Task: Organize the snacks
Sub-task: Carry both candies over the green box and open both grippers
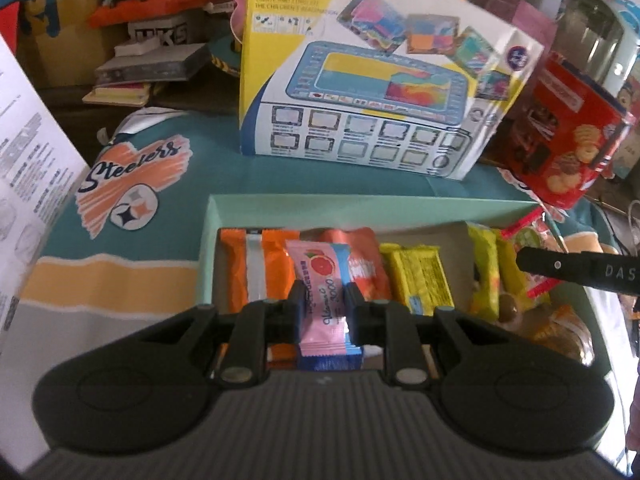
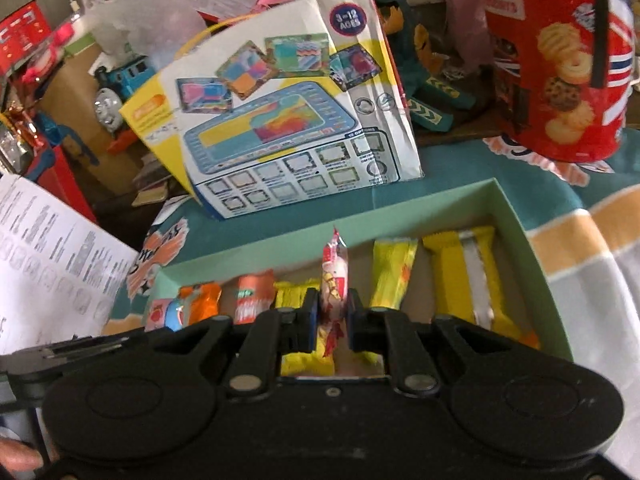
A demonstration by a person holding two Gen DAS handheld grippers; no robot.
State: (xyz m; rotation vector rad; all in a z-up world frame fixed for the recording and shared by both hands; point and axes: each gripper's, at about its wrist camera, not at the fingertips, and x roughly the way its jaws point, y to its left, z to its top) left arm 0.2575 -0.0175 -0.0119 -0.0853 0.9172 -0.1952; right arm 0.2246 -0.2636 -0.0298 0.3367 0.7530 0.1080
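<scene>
A pale green open box (image 1: 320, 206) holds orange packets (image 1: 256, 268) at its left and yellow packets (image 1: 420, 280) toward its right. My left gripper (image 1: 323, 302) hangs over the box's near side, shut on a pink and blue sachet (image 1: 324, 276) with a grapefruit picture. In the right wrist view the same box (image 2: 516, 224) shows yellow packets (image 2: 464, 276) on its right. My right gripper (image 2: 329, 312) is shut on a small red and white wrapped snack (image 2: 334, 272) held upright above the box. The right gripper's black finger (image 1: 576, 270) shows at the right of the left wrist view.
A large yellow and white toy tablet carton (image 1: 360, 92) stands just behind the box on a teal printed cloth (image 1: 132, 184). A red biscuit tin (image 2: 556, 64) stands at the back right. A printed white sheet (image 2: 52, 256) leans at the left. Toys and clutter fill the back.
</scene>
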